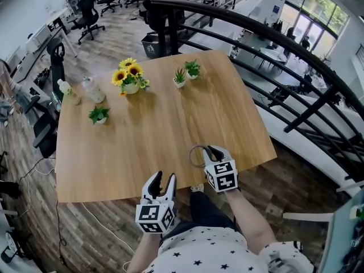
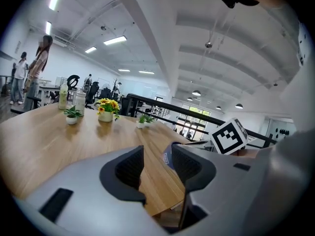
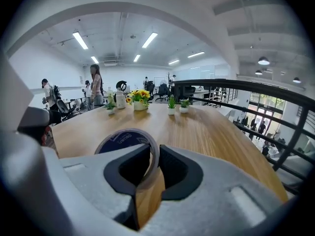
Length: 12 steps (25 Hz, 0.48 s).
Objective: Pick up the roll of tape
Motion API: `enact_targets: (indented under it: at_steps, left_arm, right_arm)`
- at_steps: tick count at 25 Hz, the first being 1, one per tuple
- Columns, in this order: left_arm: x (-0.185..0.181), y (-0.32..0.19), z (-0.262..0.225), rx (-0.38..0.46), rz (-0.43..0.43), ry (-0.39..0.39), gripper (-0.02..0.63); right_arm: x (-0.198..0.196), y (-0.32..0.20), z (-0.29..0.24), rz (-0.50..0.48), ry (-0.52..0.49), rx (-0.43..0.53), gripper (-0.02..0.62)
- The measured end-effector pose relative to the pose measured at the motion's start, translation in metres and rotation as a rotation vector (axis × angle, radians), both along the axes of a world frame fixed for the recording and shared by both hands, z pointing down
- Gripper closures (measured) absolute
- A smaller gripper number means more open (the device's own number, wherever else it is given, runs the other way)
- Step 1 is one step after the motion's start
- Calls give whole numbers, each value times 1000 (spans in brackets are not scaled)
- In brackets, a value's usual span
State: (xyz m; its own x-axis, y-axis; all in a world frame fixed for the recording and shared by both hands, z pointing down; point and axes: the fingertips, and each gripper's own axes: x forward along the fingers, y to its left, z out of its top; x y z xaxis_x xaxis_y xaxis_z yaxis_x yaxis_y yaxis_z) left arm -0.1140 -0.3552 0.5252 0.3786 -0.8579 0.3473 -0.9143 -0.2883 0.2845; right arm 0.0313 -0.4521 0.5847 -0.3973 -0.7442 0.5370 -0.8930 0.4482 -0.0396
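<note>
Wooden table (image 1: 159, 129), light grain. At the far side: sunflower pot (image 1: 130, 78) and two small potted plants (image 1: 180, 77) (image 1: 193, 69) to its right. Left side: another small potted plant (image 1: 99, 115), with two bottles (image 1: 92, 90) (image 1: 68, 91) near the left edge.

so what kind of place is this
Most likely an open-plan office on an upper floor: office chairs beyond the wooden table, strip lights overhead, and a black railing overlooking a level below.

Open tabletop (image 1: 165, 129) ahead; plants (image 1: 180, 77), sunflowers (image 1: 129, 74), bottles (image 1: 92, 90) line the far side.
</note>
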Motion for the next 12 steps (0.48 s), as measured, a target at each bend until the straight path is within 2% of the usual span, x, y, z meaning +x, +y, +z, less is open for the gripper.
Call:
enact_targets:
  at_steps: [12]
  left_arm:
    - [-3, 60, -20, 43, -13, -4, 434]
  right_arm:
    - [3, 69, -46, 3, -33, 86, 528]
